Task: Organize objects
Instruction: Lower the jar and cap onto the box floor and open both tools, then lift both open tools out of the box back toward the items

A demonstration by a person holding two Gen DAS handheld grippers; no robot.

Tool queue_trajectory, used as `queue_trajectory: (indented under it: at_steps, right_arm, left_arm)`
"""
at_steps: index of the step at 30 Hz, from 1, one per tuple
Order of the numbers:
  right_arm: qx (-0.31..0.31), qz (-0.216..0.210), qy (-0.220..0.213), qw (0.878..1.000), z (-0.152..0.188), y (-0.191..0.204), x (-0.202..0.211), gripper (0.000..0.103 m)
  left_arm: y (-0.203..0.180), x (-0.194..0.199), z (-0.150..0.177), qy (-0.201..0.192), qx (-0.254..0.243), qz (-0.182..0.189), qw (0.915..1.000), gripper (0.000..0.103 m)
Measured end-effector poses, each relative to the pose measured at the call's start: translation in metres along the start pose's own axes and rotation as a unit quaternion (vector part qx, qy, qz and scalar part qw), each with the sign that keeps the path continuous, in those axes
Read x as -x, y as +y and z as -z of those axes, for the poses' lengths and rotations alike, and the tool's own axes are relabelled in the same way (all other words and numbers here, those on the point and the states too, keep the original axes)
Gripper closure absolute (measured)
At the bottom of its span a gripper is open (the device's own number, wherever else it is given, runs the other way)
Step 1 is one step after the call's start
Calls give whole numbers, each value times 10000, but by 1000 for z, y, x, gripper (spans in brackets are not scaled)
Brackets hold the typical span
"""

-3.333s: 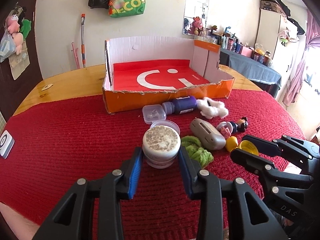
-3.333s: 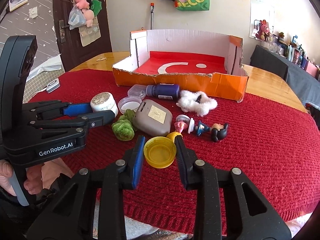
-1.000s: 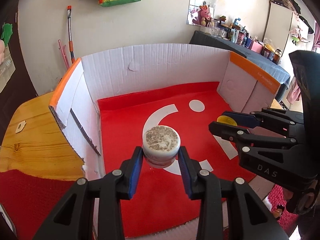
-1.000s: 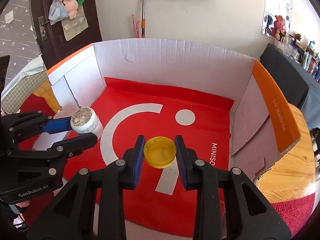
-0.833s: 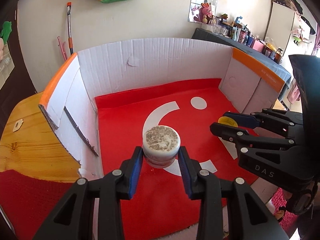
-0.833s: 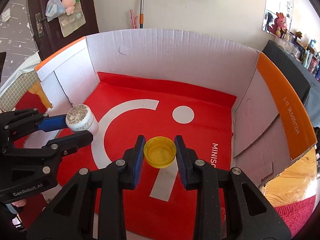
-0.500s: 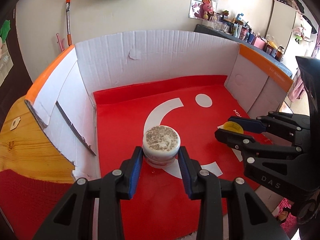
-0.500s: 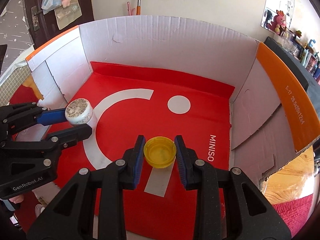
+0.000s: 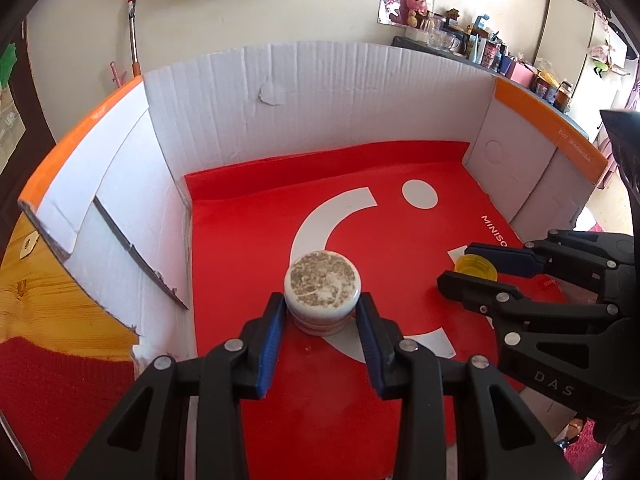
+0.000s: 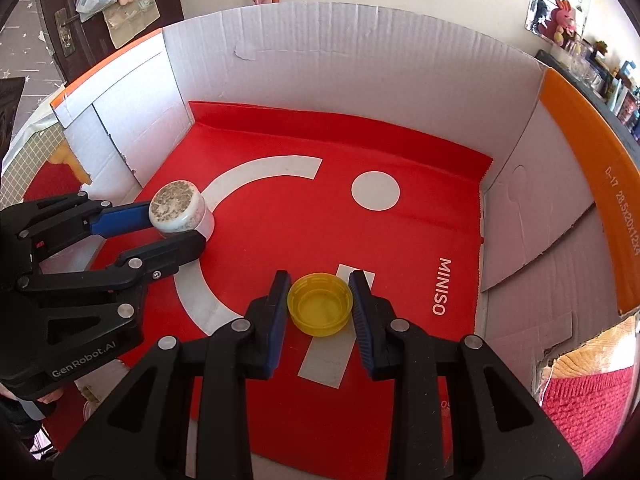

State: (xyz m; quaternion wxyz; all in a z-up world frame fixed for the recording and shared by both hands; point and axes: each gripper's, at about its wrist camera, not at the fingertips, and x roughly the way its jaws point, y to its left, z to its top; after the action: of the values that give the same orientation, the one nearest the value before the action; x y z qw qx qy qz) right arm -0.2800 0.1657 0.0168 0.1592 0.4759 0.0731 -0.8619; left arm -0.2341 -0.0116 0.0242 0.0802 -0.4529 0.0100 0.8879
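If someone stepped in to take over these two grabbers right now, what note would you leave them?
Left gripper: shut on the white jar, low over the box floor, left of centre.
Right gripper: shut on the yellow cap, near the front by the MINISO lettering.
Both are inside the cardboard box; whether either touches the red floor is unclear.
Done: both carried into the box.
Left: set down, open the jaws, withdraw. Nothing else lies in the box.

Box [image 9: 320, 92] near wall cut off; jar [image 9: 322, 280] base hidden.
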Motion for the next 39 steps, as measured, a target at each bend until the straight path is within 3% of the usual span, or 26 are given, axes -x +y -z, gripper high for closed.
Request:
queue_trajectory:
  at_steps: [16,24,26,27,28,32,39]
  right_arm:
    - [-135,-166,-14,9998,2,-3,4,74]
    - [-176,-195,-15,9997,2,-6,7,73]
    - [-196,-206,-29,9996,2,-7,9,69]
    - [-202,-195,-47,9996,3,-7,10,56]
    - [-210,-156,-74,9996,4,-7,12,52]
    - [-213,-164,-139,9995,6,-7,18,51]
    - [-235,-154,-235,9993,8,-6,26,51]
  left_arm:
    - [1,0,1,3,46,73,10000,64]
    - [-3,8,3,-120,-60,3,9999,53]
    - [-3,10,3,-145,-73,-44,9999,53]
    - [-3,11,2,-150,-68,-42,9999,53]
    - [-2,12,2,-148,-58,-23,9999,53]
    - [-4,18,3,-224,-103,-163,9996,47]
    - [-1,27,6,-272,-86,-235,9993,47]
